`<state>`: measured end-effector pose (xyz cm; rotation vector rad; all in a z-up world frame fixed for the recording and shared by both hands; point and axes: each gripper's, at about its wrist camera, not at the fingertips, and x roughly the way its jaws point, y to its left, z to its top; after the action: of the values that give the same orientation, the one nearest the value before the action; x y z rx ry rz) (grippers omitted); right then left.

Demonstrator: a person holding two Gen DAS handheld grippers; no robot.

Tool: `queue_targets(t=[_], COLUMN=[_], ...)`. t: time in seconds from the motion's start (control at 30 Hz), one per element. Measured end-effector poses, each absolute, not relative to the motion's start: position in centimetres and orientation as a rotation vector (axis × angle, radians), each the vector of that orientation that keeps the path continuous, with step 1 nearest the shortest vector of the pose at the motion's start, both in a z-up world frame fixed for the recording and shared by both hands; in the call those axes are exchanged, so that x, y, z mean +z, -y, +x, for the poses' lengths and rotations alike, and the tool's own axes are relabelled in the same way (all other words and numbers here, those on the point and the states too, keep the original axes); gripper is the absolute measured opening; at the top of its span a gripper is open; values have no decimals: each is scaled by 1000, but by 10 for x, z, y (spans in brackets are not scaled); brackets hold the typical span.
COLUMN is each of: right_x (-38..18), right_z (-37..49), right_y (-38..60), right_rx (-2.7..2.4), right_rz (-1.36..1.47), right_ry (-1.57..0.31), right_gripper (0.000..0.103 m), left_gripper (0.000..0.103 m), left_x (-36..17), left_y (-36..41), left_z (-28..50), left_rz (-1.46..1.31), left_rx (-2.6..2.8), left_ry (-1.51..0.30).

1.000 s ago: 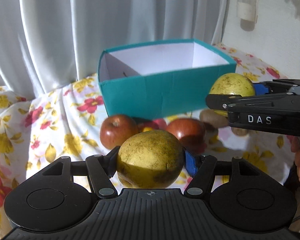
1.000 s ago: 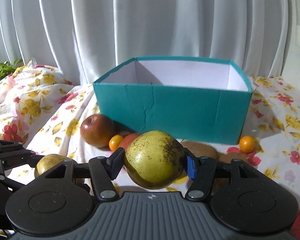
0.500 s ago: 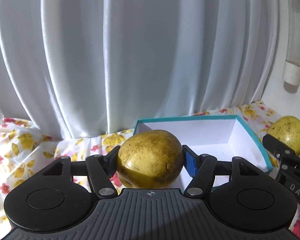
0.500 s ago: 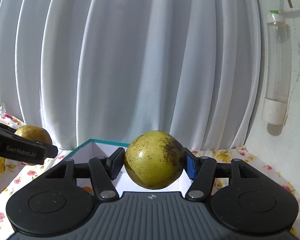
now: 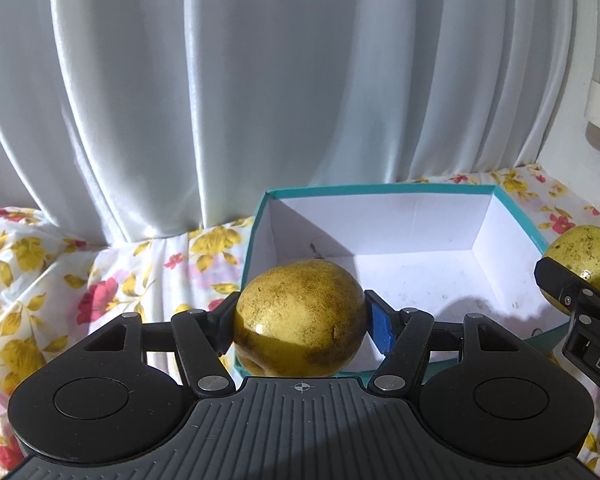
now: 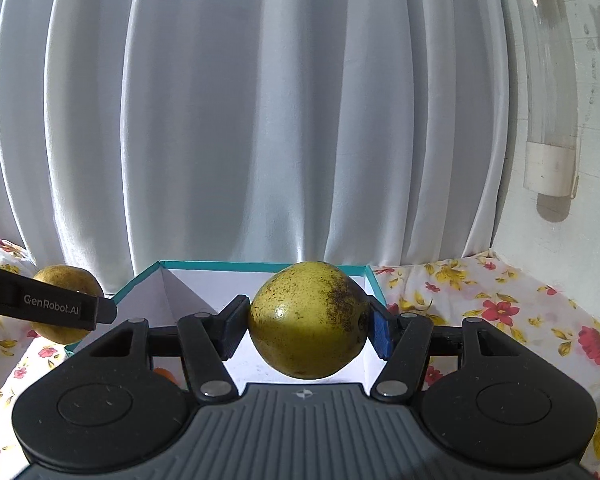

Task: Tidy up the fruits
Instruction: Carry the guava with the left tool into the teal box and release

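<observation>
Both pears (image 5: 300,320) (image 6: 308,320) now nearer teal box (image 5: 512,216), seemingly.

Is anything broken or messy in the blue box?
Nothing looks broken. The teal box is empty, with only a few small dark smudges on its white floor. Both yellow-green fruits, the left one and the right one, are speckled brown, which looks like ordinary skin.

"GenRobot.AI" stands on the left tool (image 6: 52,309); "DA" on the right tool (image 5: 592,344).

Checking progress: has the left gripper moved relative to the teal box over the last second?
Yes. The left gripper rose from in front of the teal box to above its near-left rim.
</observation>
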<state>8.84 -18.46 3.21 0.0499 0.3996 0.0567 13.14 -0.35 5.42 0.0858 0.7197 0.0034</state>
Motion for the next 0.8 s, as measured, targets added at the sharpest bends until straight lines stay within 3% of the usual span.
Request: queue_targets(t=[0.8], right_x=[-9], right_z=[118], right_y=[185], right_rx=[37], right_rz=[54], right_ry=[-509], right_gripper=[61], left_gripper=[69], left_x=[29], left_y=[10], left_z=[148], left_rz=[137], left_rx=[3], left_ry=[-734])
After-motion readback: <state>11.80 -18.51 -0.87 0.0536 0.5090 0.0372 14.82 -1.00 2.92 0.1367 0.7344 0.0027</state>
